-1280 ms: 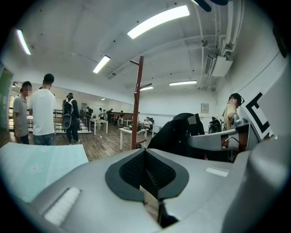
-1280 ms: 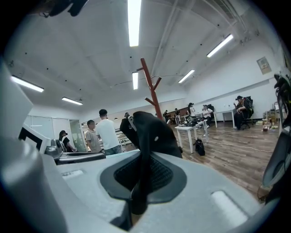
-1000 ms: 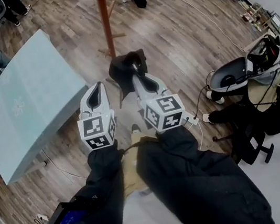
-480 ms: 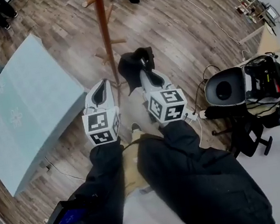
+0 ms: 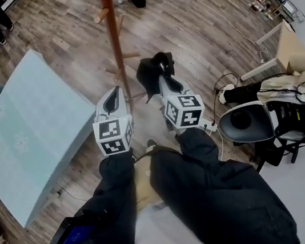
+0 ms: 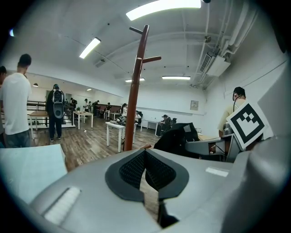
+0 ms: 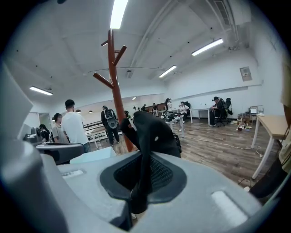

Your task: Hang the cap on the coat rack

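Near the rack (image 5: 114, 38), right gripper (image 5: 164, 79) pinches the cap (image 5: 150, 73) by its edge, leaving it free to hook; left gripper (image 5: 114, 92) sits closed, empty.

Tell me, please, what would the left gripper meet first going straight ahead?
Probably the coat rack pole, just left of where the left gripper aims; depth is unclear, so it might narrowly miss.

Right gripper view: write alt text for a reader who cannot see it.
The right gripper, jaws shut on a fold of a black cap, fills the foreground. Behind it stands a reddish-brown wooden coat rack with bare pegs, in a wood-floored room with people standing at the left.
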A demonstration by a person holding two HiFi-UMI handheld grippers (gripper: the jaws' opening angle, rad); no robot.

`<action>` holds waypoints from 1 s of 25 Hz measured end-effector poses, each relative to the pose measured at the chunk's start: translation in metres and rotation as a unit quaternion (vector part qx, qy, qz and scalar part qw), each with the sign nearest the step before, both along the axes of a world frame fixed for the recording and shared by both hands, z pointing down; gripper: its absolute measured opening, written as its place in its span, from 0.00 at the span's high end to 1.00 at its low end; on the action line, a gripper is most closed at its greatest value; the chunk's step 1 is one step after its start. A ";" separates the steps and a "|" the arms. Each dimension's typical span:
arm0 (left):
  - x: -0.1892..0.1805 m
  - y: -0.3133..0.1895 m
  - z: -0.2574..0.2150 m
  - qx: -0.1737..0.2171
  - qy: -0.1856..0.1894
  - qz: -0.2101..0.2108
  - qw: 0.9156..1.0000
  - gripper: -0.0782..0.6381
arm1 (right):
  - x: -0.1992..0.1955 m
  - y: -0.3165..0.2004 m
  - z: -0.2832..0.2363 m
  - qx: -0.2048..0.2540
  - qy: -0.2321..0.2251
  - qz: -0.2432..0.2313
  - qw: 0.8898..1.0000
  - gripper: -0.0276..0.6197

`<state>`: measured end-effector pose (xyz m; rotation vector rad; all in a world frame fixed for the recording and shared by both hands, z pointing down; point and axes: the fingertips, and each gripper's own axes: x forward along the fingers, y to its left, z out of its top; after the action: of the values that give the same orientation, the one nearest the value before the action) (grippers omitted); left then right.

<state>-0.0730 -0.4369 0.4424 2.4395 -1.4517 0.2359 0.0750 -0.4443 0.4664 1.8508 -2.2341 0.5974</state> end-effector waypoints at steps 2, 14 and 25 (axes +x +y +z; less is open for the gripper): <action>0.003 -0.001 -0.001 0.002 -0.002 0.004 1.000 0.89 | 0.007 -0.002 0.001 0.001 0.001 0.010 1.000 0.92; -0.006 -0.004 0.002 -0.010 -0.017 -0.006 1.000 0.89 | 0.030 -0.044 0.008 0.000 0.012 0.050 0.999 0.92; -0.042 -0.003 0.017 -0.019 -0.027 -0.046 0.998 0.89 | -0.015 -0.067 0.074 -0.058 0.024 0.004 0.998 0.92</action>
<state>-0.1151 -0.4402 0.4590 2.3464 -1.5643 0.3081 0.0603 -0.5108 0.5405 1.8003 -2.1151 0.6615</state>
